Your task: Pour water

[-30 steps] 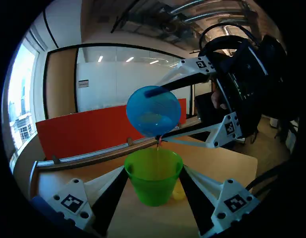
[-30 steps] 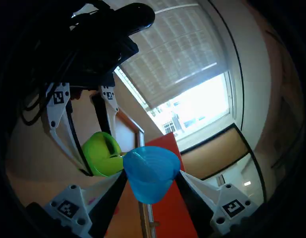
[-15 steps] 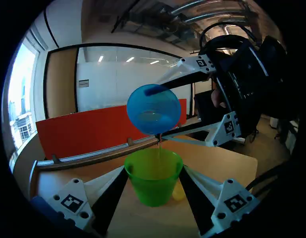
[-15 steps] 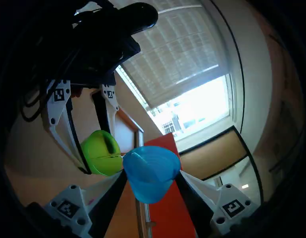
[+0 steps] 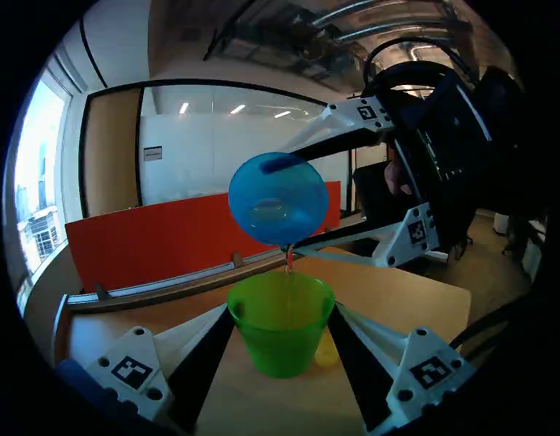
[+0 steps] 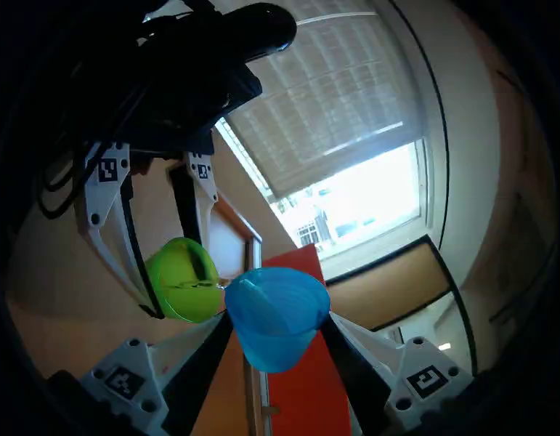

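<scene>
- The left gripper (image 5: 281,318) pinches the green cup (image 5: 281,341) upright between both fingers, over the wooden table (image 5: 410,298). The cup sits well in from the table's far edge and far right corner. Whether its base touches the wood cannot be told.
- The right gripper (image 6: 277,328) is clamped on the blue cup (image 6: 277,309), both fingers pressing its sides.
- In the left gripper view the blue cup (image 5: 278,198) is tipped with its mouth toward the camera, directly above the green cup and apart from it. A thin thread of water (image 5: 287,259) falls from its lower rim into the green cup.
- A small yellow thing (image 5: 326,353) lies just beside the green cup, behind its right side.
- Bare wood runs from there toward the table's far right corner. A rail (image 5: 171,288) and a red partition (image 5: 149,243) close off the far edge.
- Black-and-white square markers (image 5: 131,371) sit on the fingers. A small sign (image 5: 152,152) on the glass wall is too small to read.
</scene>
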`<move>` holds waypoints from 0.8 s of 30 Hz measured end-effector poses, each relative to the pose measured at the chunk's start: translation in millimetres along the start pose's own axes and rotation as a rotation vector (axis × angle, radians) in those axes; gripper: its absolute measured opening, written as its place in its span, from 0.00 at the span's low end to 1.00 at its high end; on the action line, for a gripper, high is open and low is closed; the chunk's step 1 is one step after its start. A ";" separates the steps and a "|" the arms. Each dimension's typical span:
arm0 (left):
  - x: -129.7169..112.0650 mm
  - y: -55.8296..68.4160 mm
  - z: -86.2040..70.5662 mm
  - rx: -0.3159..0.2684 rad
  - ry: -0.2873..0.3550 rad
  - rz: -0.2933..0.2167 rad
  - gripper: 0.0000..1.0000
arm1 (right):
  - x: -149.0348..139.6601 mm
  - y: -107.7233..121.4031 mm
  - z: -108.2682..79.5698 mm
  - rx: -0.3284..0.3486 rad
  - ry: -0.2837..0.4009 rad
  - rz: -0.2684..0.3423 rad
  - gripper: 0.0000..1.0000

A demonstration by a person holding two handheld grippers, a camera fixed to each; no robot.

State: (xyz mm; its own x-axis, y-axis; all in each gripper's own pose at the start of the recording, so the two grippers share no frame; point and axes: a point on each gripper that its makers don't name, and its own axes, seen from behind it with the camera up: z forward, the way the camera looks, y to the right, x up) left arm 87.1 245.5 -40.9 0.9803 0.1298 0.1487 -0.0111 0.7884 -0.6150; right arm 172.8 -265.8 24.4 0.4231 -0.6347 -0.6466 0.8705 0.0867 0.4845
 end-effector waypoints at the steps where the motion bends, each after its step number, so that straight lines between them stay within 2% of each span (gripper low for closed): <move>1: 0.2 0.1 0.0 0.000 0.000 0.000 0.87 | 0.1 0.2 0.2 0.000 0.000 -0.001 0.89; 24: -0.3 -0.1 1.0 -0.002 0.000 0.000 0.87 | 0.1 7.6 2.3 -0.007 -0.001 -0.046 0.89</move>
State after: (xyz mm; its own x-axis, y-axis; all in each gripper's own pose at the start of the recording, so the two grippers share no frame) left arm 86.6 246.0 -40.1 0.9803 0.1299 0.1491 -0.0105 0.7871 -0.6167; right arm 178.9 -266.9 29.4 0.3826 -0.6392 -0.6671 0.8907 0.0634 0.4501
